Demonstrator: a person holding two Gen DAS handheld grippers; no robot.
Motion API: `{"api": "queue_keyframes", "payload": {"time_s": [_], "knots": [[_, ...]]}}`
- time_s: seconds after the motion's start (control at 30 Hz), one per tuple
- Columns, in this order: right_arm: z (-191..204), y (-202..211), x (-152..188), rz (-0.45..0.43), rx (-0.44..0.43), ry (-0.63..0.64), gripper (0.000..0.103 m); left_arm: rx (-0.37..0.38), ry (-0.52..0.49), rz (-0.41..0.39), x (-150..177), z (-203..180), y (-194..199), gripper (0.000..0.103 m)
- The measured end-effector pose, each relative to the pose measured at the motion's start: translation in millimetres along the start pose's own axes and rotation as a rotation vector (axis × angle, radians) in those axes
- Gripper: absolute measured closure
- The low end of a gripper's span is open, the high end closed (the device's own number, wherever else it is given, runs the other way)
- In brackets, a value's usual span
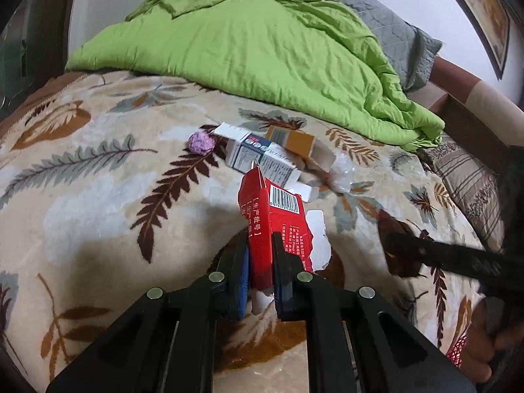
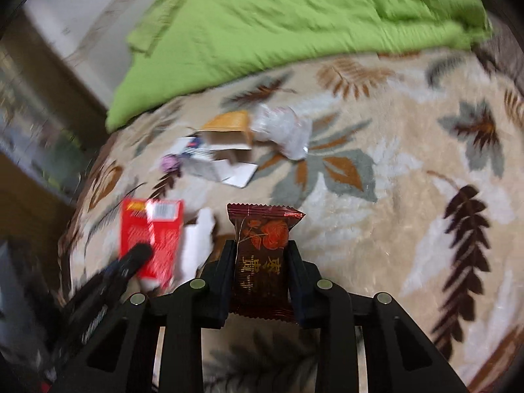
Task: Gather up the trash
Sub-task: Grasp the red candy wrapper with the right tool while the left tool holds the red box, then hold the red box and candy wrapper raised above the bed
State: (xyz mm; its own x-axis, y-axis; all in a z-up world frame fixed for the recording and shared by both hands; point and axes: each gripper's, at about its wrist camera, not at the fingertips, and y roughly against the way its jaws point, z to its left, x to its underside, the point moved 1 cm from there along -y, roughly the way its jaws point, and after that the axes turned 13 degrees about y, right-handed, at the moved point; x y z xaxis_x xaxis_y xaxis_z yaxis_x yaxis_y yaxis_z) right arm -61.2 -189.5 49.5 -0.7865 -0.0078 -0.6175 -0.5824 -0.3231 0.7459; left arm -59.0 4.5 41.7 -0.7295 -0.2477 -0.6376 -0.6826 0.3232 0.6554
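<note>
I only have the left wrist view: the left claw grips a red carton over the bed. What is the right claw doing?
Observer: The right claw is shut on a dark red snack wrapper.
Operator: Any print on it?
Observer: An orange flower design and gold characters.
Operator: What does that view show of my red carton?
Observer: A white torn flap hangs beside it.
Operator: More trash left?
Observer: A clear crinkled wrapper lies against the orange box.

The right claw [image 2: 261, 255] grips a dark red snack packet [image 2: 262, 262] above the leaf-patterned blanket [image 2: 393, 196].
</note>
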Motion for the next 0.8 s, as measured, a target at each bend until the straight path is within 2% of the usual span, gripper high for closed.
{"api": "queue_keyframes", "payload": {"time_s": [0.13, 0.3, 0.47, 0.8], "knots": [[17, 29, 15, -0.075, 0.038, 0.114, 0.072, -0.012, -0.077, -0.043, 8, -13, 15, 0.092], [24, 49, 35, -0.107, 0.057, 0.169, 0.072, -0.013, -0.131, -0.043, 25, -20, 36, 0.092], [26, 54, 46, -0.126, 0.061, 0.176, 0.072, -0.025, -0.125, -0.075, 34, -14, 56, 0.092], [22, 55, 51, -0.133, 0.077, 0.154, 0.072, -0.061, -0.146, -0.073, 37, -16, 51, 0.092]]}}
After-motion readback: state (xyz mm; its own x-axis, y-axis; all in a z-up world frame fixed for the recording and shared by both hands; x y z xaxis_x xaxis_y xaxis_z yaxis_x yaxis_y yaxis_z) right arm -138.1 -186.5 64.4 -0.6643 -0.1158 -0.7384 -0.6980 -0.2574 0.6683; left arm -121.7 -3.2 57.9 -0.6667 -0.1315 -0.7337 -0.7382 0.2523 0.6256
